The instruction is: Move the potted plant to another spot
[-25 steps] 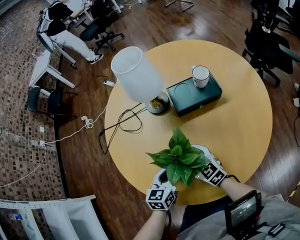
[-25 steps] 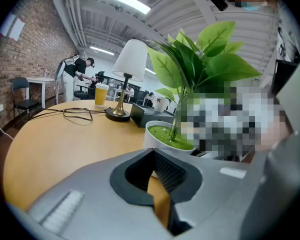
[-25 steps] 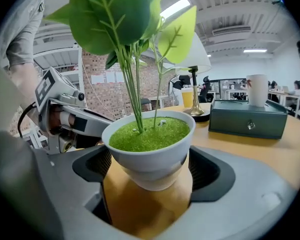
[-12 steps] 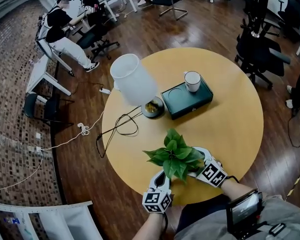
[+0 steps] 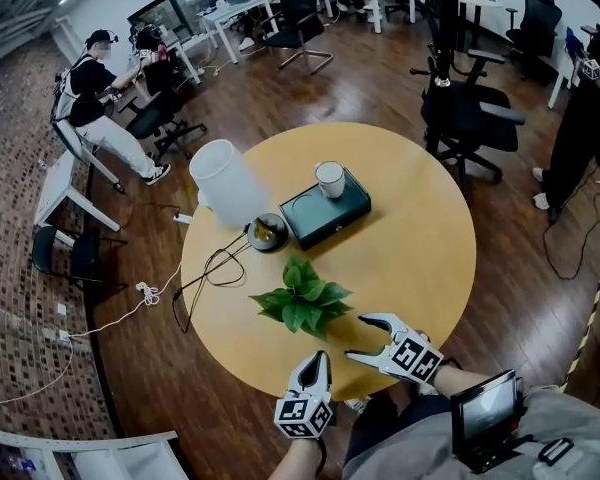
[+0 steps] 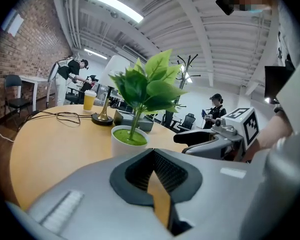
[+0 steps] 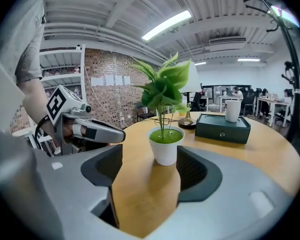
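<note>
Both claws are hovering at the worktop's (image 5: 420, 258) near edge: left claw (image 5: 320, 358) pressed together and empty, right claw (image 5: 356, 335) closing on nothing. The potted plant (image 5: 300, 303) is standing upright just beyond them.

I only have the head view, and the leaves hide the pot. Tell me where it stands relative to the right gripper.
Observer: The right gripper view shows the white pot upright on the table, past the tips of the right gripper and not touching it.
Operator: Report its jaws.
Observer: They are apart and closing, with only bare table between them.
Operator: Now the left gripper.
Observer: Its own view shows the left gripper with its jaws together on nothing. The pot is ahead of it, out of contact.
</note>
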A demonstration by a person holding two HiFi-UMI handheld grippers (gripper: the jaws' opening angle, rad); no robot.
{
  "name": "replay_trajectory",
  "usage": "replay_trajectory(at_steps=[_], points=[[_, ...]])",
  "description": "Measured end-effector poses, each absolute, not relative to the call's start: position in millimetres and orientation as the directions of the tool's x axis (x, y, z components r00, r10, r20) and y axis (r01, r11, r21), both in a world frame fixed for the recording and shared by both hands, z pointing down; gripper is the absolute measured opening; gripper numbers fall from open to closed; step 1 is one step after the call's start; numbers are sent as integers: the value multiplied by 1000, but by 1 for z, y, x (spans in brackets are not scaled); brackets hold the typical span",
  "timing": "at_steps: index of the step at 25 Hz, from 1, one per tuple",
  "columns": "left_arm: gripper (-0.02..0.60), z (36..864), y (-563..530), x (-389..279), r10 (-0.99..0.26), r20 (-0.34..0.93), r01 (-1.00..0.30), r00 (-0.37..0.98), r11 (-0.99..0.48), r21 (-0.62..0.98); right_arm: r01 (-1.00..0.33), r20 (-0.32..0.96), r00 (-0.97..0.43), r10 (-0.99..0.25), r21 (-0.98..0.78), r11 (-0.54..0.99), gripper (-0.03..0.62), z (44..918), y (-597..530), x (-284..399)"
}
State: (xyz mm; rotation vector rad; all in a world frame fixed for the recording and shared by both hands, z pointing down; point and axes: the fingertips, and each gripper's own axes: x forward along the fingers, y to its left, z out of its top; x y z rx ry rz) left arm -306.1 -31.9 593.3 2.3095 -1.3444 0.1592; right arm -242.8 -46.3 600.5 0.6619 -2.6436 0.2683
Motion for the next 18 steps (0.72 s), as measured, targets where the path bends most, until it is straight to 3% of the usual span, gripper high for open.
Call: replay_trajectory(at_steps=[11, 18], points=[[0, 556, 38, -198, -845, 242, -855, 478, -384, 348, -412, 369, -858, -356, -81, 908, 183, 567, 44, -142], [0, 547, 100, -135, -849, 223, -857, 479, -396, 331, -420, 352, -860, -370, -75, 904, 145, 556, 103, -74]])
